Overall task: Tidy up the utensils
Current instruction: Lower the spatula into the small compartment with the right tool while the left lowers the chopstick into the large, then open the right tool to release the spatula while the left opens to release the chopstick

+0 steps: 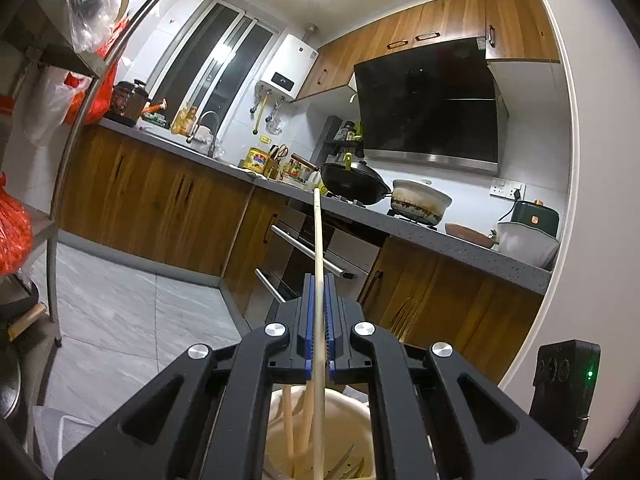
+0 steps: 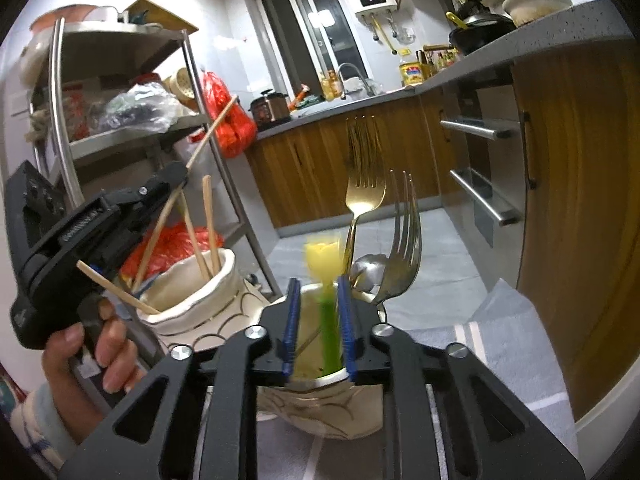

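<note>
Left tongs (image 1: 318, 280) clench a chopstick (image 1: 317, 232); right tongs (image 2: 318, 280) stand released around a yellow-green utensil (image 2: 325, 276).

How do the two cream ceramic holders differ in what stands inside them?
The left cream ceramic holder holds only wooden chopsticks, leaning at different angles. The right cream ceramic holder holds metal cutlery: a gold fork, a silver fork and a spoon, plus a green and yellow plastic utensil. Both holders stand upright, side by side, with dark line patterns.
</note>
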Demonstrator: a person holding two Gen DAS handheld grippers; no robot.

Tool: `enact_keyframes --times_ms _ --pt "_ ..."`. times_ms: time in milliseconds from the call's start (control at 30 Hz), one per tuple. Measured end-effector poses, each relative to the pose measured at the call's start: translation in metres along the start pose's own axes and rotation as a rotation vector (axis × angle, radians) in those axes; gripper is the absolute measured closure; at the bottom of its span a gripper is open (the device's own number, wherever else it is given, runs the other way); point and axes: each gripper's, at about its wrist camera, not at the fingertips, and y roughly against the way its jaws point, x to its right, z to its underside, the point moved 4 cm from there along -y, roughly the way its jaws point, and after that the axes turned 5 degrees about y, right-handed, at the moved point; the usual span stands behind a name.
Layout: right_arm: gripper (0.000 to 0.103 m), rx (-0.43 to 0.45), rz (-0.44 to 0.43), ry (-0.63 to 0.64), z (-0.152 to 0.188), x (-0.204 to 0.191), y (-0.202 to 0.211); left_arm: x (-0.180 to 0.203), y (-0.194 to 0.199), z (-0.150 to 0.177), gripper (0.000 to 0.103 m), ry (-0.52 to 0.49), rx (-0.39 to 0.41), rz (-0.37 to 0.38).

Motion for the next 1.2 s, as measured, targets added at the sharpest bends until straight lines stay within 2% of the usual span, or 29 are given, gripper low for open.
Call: enact_keyframes --times_ms 267,567,733,967,1133,1167,1200 --pt "0.08 0.004 -0.032 -0.009 -0.001 -0.001 0.001 -0.001 -0.004 0.003 0.099 -0.003 0.016 -0.005" --pt "0.08 0.012 -0.042 0.006 -0.002 -0.004 0.002 0.012 0.001 0.015 0.099 -0.109 -0.006 -0.028" --pt "0.08 0.018 -0.053 0.016 -0.003 -0.006 0.003 0.013 0.011 0.014 0.099 -0.117 -0.033 -0.059" --pt "0.08 0.025 -0.068 0.026 -0.005 -0.009 0.006 0.023 0.036 0.018 0.099 -0.195 -0.085 -0.143" --pt "0.069 0.032 -0.079 0.016 -0.009 -0.01 0.013 0.027 0.044 0.026 0.098 -0.212 -0.148 -0.196" --pt "0.067 0.035 -0.082 0.013 -0.01 -0.01 0.015 0.029 0.046 0.027 0.096 -0.223 -0.163 -0.217" --pt "0.064 0.037 -0.085 0.011 -0.011 -0.01 0.018 0.03 0.048 0.028 0.089 -0.231 -0.17 -0.23"
